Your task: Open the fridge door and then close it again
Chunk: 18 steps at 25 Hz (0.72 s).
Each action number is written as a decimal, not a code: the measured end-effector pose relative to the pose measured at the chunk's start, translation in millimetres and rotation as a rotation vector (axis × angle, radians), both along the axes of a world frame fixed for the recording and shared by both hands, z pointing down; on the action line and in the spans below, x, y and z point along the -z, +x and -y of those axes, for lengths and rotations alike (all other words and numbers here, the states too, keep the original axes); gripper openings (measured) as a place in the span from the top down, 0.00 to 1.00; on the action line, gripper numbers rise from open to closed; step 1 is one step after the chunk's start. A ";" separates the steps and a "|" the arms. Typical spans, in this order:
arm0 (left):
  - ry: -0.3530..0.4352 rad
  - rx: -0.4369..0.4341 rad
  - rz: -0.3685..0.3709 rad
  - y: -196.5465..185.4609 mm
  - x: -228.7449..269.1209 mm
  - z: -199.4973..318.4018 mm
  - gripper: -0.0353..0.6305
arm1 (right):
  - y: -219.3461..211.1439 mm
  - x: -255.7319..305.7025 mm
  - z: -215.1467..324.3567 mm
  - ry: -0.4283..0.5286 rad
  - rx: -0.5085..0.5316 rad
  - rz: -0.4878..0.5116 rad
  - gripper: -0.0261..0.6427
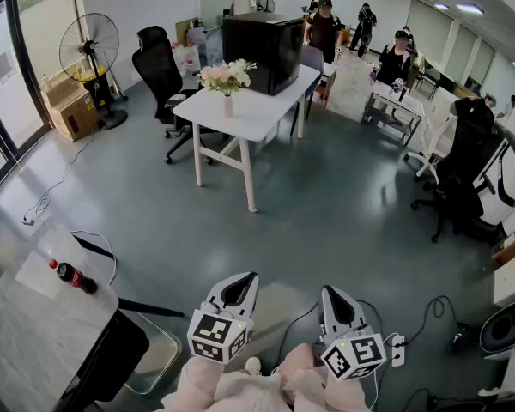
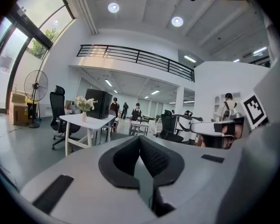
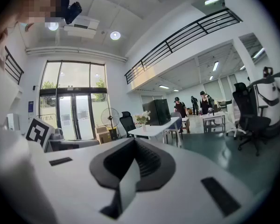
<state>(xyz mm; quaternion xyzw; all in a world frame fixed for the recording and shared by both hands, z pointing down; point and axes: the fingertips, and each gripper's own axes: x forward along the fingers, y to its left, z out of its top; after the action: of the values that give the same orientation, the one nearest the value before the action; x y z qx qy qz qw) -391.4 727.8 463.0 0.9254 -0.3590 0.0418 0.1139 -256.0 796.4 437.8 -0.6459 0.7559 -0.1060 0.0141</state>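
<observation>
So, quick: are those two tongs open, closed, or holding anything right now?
Left tongs: closed, holding nothing.
Right tongs: closed, holding nothing.

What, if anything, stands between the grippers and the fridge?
Only bare floor lies between the left gripper, the right gripper and the table. On the table, a vase of flowers stands just before the fridge, near its left corner.

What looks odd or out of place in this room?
Nothing looks spilled or broken. Only the black fridge seems oddly placed: it stands on the white table, beside a vase of flowers.
</observation>
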 end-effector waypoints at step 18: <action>-0.052 0.046 -0.011 -9.2 -8.1 8.6 0.93 | 2.6 -19.5 17.3 -0.094 0.011 -0.013 0.94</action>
<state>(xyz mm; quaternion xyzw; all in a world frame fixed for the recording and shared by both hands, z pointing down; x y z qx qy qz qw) -400.6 719.2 471.2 0.9139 -0.3784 0.0435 0.1406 -253.3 779.1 457.3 -0.6423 0.7538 -0.1370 -0.0218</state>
